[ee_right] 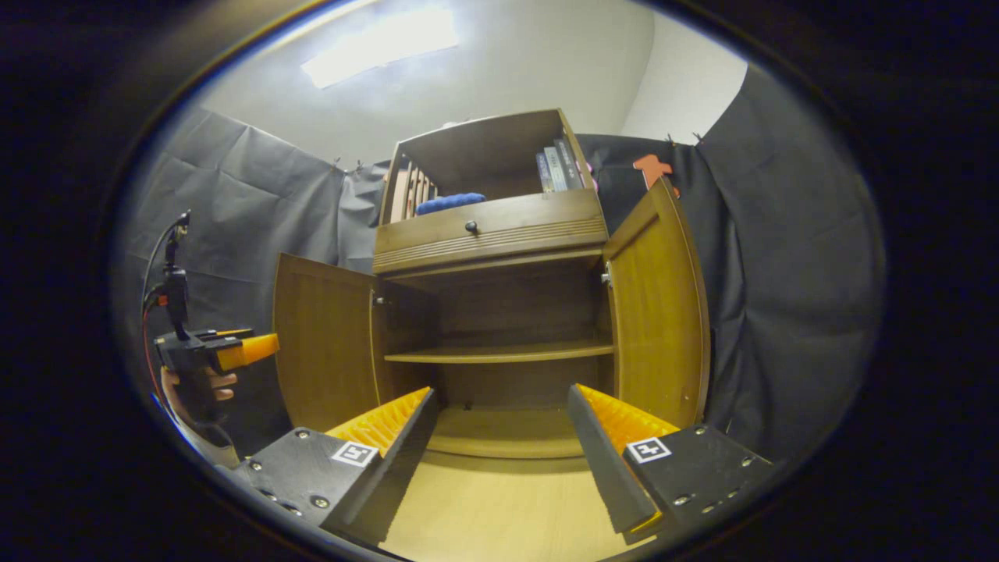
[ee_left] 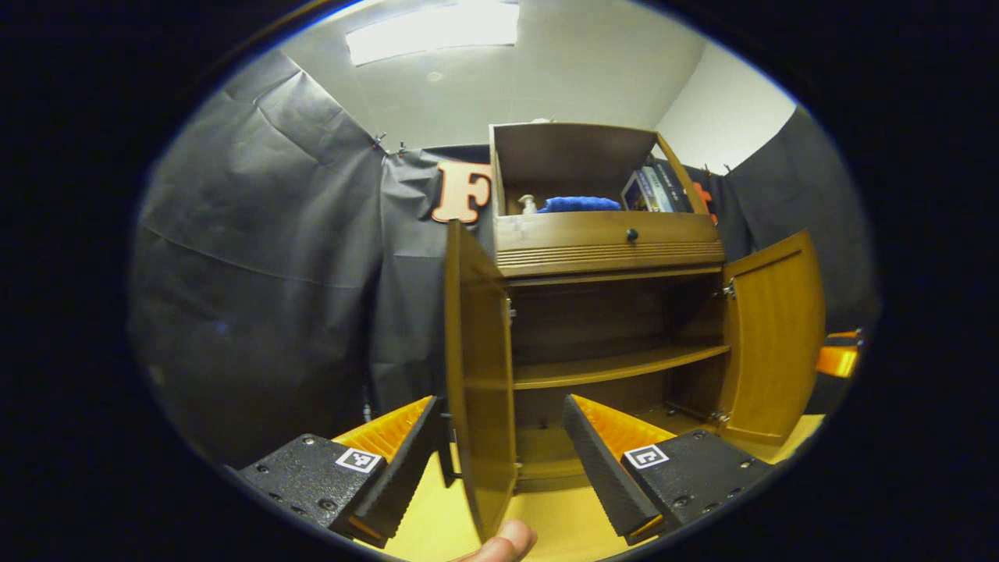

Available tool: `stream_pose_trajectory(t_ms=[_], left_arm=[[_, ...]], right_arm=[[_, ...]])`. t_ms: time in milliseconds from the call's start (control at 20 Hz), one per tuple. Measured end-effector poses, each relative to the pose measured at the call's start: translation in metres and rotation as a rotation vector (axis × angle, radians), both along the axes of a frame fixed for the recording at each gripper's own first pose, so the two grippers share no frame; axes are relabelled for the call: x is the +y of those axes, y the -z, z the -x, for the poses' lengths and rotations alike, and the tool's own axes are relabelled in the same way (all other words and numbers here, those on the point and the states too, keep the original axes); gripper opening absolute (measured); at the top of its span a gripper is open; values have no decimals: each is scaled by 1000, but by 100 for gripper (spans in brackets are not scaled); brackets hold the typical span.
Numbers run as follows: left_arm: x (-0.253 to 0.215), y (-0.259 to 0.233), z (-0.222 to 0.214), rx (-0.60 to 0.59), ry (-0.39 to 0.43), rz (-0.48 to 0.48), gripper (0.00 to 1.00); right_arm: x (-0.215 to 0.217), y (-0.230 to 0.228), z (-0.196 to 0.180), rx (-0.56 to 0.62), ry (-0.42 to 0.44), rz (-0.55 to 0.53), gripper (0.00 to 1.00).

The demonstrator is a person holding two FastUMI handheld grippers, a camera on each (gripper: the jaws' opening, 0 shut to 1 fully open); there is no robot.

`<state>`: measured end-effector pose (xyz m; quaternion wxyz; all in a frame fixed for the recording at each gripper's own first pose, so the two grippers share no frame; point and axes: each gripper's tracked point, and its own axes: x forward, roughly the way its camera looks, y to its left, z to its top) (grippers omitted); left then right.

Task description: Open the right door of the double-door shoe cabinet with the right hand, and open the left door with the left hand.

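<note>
Left gripper view: left hand-held gripper (ee_left: 499,460) spread wide, gripping nothing, straddling the open left door (ee_left: 478,375); a careless withdrawal could knock it.

Right gripper view: right hand-held gripper (ee_right: 503,453) wide, empty; right door (ee_right: 659,312) open, may rebound.

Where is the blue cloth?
In both views the blue cloth lies in the cabinet's open top shelf, above the drawer knob, left of the books.

Shoe cabinet (ee_right: 499,234) glossy varnished wood; booth wall (ee_right: 780,273) matt creased cloth; floor (ee_right: 499,507) smooth wood.
</note>
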<state>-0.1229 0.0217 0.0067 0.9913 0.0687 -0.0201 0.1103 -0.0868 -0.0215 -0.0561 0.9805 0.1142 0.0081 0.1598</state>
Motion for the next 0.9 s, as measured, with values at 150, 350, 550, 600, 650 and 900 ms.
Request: stream_pose_trajectory(t_ms=[150,350,550,600,650,900], left_arm=[[-23,-10,-14,-41,13,39,97],[-55,-7,-41,-56,56,85,96],[-78,20,-77,26,58,109,96],[-86,29,-86,58,65,117,96],[-94,37,-96,84,72,124,96],[-116,56,-130,141,87,88,96]], right_arm=[[-2,2,-13,21,-5,11,100],[-7,-9,-38,21,27,1,100],[-13,-14,-63,49,55,35,100],[-14,-14,-69,65,63,52,100],[-14,-15,-73,78,64,73,100],[-5,-27,-94,98,69,132,100]])
